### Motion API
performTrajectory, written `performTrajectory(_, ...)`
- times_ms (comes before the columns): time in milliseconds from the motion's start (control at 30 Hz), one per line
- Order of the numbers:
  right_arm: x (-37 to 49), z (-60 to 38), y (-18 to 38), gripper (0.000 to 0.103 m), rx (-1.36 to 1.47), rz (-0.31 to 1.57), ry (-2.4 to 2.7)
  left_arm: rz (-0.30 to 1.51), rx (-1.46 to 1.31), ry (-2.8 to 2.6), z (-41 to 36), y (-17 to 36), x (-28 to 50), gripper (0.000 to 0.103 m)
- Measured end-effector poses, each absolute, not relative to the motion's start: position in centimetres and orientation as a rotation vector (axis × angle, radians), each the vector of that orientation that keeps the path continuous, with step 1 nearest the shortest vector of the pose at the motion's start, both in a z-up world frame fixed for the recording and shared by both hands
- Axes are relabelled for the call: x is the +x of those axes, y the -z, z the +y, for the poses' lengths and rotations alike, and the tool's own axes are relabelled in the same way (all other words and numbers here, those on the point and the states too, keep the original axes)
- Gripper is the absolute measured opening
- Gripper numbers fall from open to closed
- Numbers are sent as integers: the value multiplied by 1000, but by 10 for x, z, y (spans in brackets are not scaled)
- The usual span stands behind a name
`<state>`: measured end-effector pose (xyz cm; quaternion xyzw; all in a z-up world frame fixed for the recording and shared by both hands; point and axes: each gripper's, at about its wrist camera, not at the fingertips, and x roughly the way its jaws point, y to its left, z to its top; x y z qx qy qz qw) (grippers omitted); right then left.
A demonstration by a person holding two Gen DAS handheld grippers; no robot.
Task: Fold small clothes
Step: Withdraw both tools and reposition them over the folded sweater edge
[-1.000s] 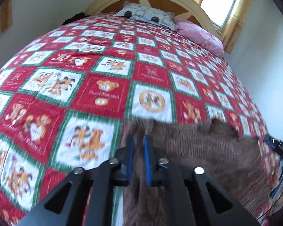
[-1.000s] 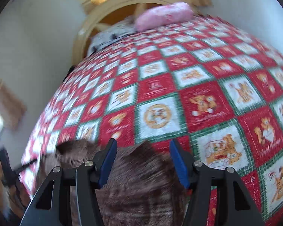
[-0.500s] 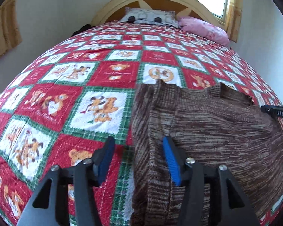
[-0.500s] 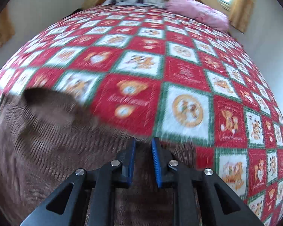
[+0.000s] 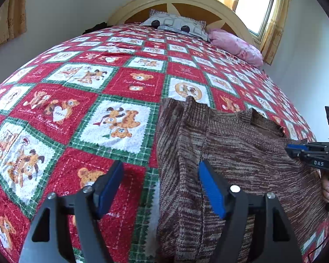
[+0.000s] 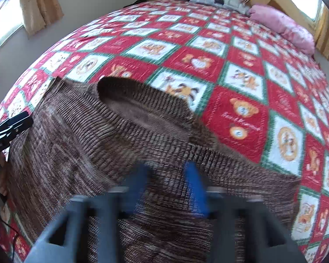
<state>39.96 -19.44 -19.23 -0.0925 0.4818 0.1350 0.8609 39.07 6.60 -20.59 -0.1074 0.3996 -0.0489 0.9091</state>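
A brown knitted sweater (image 5: 234, 153) lies flat on the bed, its ribbed neckline (image 6: 142, 109) toward the headboard. My left gripper (image 5: 160, 186) is open and empty, straddling the sweater's left edge just above it. My right gripper (image 6: 164, 182) is blurred by motion; its blue pads stand apart over the sweater below the neckline, holding nothing. It also shows at the right edge of the left wrist view (image 5: 313, 155).
The red, white and green teddy-bear quilt (image 5: 120, 83) covers the whole bed. A grey patterned pillow (image 5: 175, 24) and a pink pillow (image 5: 234, 43) lie at the wooden headboard. Walls and curtained windows surround the bed.
My left gripper opened and let go of the sweater, which now lies flat. My right gripper shut on the sweater half a second ago and has now opened, moving toward the neckline.
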Motion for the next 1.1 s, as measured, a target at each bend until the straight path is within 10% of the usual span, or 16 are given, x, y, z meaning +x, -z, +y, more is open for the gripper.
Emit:
performTrajectory(433, 432, -192, 198, 3, -186, 981, -140, 815, -228, 114, 69, 206, 389, 74)
performTrajectory(500, 429, -197, 196, 7, -168, 993, -151, 806, -234, 116, 70, 205, 388, 74)
performTrajectory(567, 419, -205, 188, 43, -175, 973, -148, 799, -239, 113, 70, 204, 387, 74)
performTrajectory(633, 403, -221, 176, 53, -143, 944, -154, 794, -241, 116, 71, 204, 386, 76)
performTrajectory(1100, 261, -297, 193, 53, -85, 962, -129, 704, -162, 107, 63, 186, 343, 79)
